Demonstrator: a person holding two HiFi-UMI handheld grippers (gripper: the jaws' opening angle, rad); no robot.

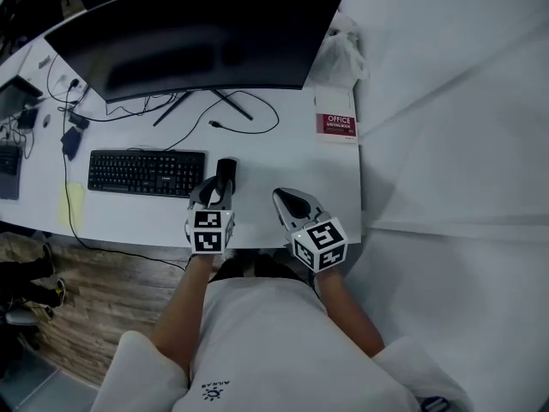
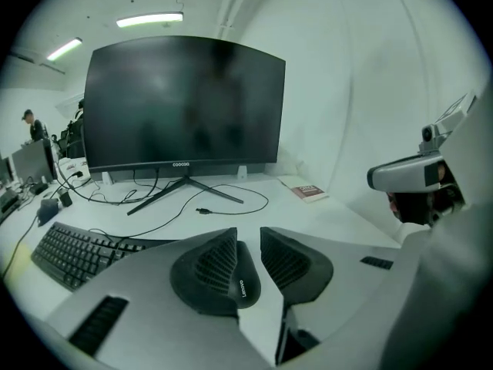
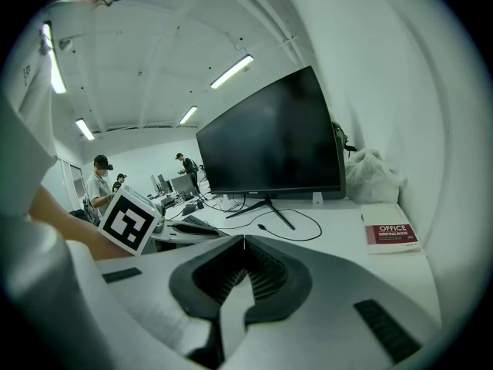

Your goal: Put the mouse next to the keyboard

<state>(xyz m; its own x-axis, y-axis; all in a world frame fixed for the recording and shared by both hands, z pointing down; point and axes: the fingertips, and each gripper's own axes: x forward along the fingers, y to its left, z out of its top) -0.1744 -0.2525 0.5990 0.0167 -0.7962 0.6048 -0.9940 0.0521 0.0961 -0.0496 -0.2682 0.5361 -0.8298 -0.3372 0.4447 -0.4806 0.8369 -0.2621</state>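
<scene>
The black mouse (image 1: 226,172) lies on the white desk (image 1: 283,157) just right of the black keyboard (image 1: 146,172), lengthwise toward the monitor. My left gripper (image 1: 214,197) sits at the mouse's near end. In the left gripper view the jaws (image 2: 248,233) stand a narrow gap apart. The mouse (image 2: 245,284) shows low in that gap against the left pad, with a white strip between it and the right pad. The keyboard (image 2: 69,253) lies to the left. My right gripper (image 1: 287,200) hovers near the desk's front edge, and its fingertips (image 3: 244,239) meet with nothing between them.
A large curved monitor (image 1: 197,33) stands at the back with a loose black cable (image 1: 249,123) before its stand. A red and white book (image 1: 336,127) lies at the desk's right edge, behind it a plastic bag (image 1: 341,54). People stand far off in the room.
</scene>
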